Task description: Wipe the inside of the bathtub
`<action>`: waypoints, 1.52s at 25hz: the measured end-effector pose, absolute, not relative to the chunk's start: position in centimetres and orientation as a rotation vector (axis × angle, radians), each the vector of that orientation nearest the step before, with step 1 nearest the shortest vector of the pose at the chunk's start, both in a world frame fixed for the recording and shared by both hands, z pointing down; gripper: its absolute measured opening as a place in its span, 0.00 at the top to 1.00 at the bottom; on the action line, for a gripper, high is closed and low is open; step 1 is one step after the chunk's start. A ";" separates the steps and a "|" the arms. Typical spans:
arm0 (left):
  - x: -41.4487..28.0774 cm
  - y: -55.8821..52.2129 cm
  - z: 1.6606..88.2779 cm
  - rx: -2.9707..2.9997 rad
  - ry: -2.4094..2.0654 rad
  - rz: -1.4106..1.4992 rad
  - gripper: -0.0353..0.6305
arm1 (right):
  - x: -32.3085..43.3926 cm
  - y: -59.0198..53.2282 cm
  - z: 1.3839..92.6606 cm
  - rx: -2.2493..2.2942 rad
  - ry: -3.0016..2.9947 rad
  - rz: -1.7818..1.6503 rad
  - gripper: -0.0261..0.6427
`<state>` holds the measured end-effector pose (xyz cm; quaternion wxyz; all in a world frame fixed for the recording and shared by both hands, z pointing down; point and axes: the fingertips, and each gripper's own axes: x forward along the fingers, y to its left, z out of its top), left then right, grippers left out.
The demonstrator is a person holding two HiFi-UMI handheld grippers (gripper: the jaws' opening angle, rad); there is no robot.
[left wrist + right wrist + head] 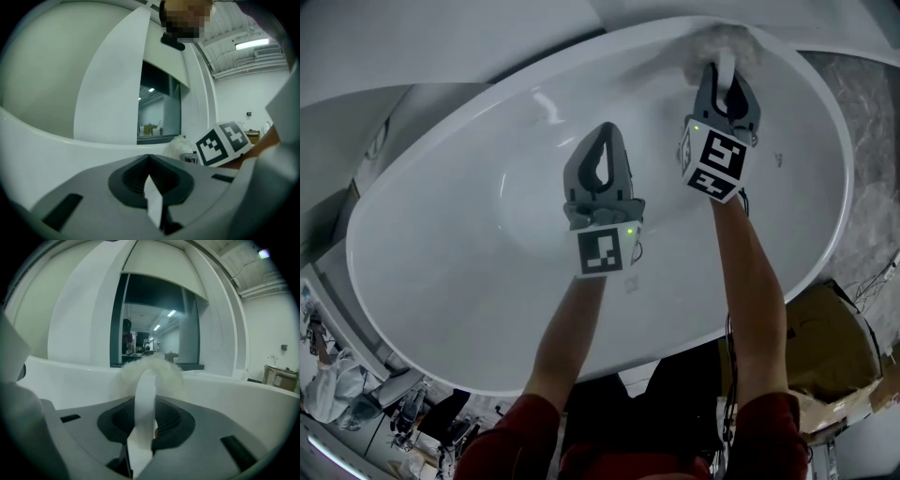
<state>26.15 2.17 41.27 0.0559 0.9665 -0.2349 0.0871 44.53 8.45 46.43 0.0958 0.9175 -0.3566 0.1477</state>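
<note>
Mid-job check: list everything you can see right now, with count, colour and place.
bathtub: one, white, oval, fills most of the head view
fluffy duster: one, white, head at the tub's far end near the rim
cardboard box: one, brown, outside the tub, lower right
clutter: several items, mixed colours, lower left; too small to identify
left gripper: one, grey, jaws together, over the tub's middle
right gripper: one, grey, closed on the duster's white handle
forearms: two, bare below red sleeves
</note>
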 end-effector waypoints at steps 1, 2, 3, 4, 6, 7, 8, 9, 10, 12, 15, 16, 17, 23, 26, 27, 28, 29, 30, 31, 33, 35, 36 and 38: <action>25.6 1.9 41.4 2.930 -0.721 0.268 0.92 | 44.1 8.1 46.4 2.710 -1.067 0.437 0.83; 25.1 1.6 41.4 2.926 -0.731 0.270 0.92 | 43.7 7.7 46.4 2.704 -1.075 0.436 0.83; 24.6 1.3 41.4 2.921 -0.743 0.271 0.92 | 43.3 7.4 46.4 2.703 -1.080 0.438 0.83; 24.0 0.9 41.4 2.916 -0.756 0.271 0.92 | 42.9 7.1 46.4 2.707 -1.082 0.443 0.83; 22.9 0.2 41.2 2.908 -0.782 0.268 0.92 | 42.2 6.5 46.3 2.718 -1.079 0.451 0.83; 22.2 -0.1 41.0 2.907 -0.793 0.264 0.92 | 41.8 6.2 46.3 2.722 -1.079 0.454 0.83; 21.6 -0.5 40.9 2.906 -0.805 0.262 0.92 | 41.3 5.9 46.2 2.724 -1.081 0.457 0.83; 20.9 -0.9 40.8 2.903 -0.817 0.262 0.92 | 40.8 5.5 46.2 2.725 -1.083 0.457 0.83; 20.1 -1.3 40.7 2.898 -0.831 0.261 0.92 | 40.2 5.0 46.1 2.726 -1.086 0.457 0.82; 18.5 -2.3 40.6 2.888 -0.861 0.257 0.92 | 38.8 3.9 46.1 2.724 -1.098 0.454 0.83; 16.0 -3.9 40.3 2.878 -0.914 0.249 0.92 | 36.4 2.2 46.1 2.709 -1.134 0.449 0.83; 15.2 -4.4 40.2 2.873 -0.933 0.246 0.92 | 35.4 1.5 46.1 2.699 -1.152 0.443 0.83; 14.2 -4.9 40.1 2.868 -0.951 0.244 0.92 | 34.4 0.8 46.0 2.688 -1.171 0.436 0.83; 8.2 -7.6 39.9 2.836 -1.056 0.262 0.92 | 28.6 -2.8 45.7 2.662 -1.253 0.426 0.83; 5.0 -9.2 40.0 2.818 -1.106 0.271 0.92 | 25.3 -5.1 45.7 2.637 -1.340 0.419 0.83; 3.9 -9.6 40.0 2.810 -1.118 0.277 0.92 | 23.9 -6.0 45.7 2.615 -1.371 0.411 0.83; 2.8 -10.1 40.0 2.802 -1.127 0.281 0.92 | 22.6 -6.8 45.8 2.596 -1.396 0.405 0.83; 1.6 -10.5 40.0 2.794 -1.138 0.283 0.92 | 21.4 -7.5 45.8 2.585 -1.412 0.404 0.83; 0.5 -10.9 39.9 2.789 -1.150 0.282 0.92 | 20.4 -8.2 45.8 2.584 -1.420 0.409 0.83; -0.7 -11.3 39.8 2.786 -1.162 0.283 0.92 | 19.3 -8.8 45.9 2.586 -1.427 0.415 0.83; -3.0 -12.0 39.7 2.780 -1.183 0.300 0.92 | 16.9 -10.2 46.1 2.578 -1.458 0.426 0.83; -5.2 -12.8 39.7 2.786 -1.202 0.326 0.92 | 14.2 -11.8 46.3 2.542 -1.509 0.420 0.82; -6.3 -13.3 39.7 2.790 -1.212 0.334 0.92 | 12.9 -12.6 46.4 2.519 -1.533 0.411 0.83; -8.4 -14.1 39.6 2.782 -1.228 0.337 0.92 | 10.4 -14.1 46.5 2.490 -1.561 0.400 0.83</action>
